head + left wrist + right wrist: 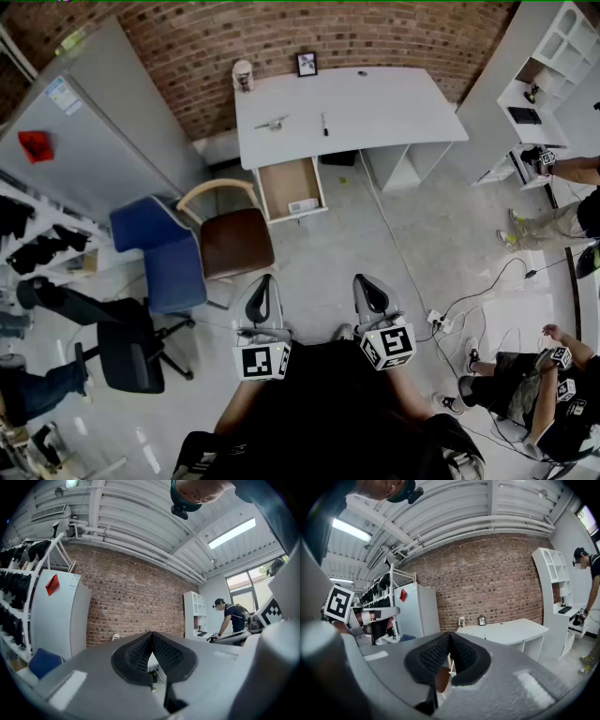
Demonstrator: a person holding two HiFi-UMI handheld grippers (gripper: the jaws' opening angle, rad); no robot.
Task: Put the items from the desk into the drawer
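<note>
The white desk (375, 117) stands far ahead against the brick wall. On it lie a black marker (324, 124) and a small metallic item (272, 122); a pale cup (243, 75) and a small picture frame (306, 64) stand at its back edge. The drawer (281, 180) under the desk's left side is pulled open, with a white item (302, 205) at its front. My left gripper (263, 286) and right gripper (367, 286) are held close to my body, far from the desk. Both are shut on nothing, their pads (140, 651) (461, 654) pressed together.
A brown chair (234, 241) stands just in front of the open drawer, a blue chair (159, 251) to its left and a black office chair (127, 352) nearer. Cables and a power strip (441, 322) lie on the floor at right. People stand and sit at the right edge.
</note>
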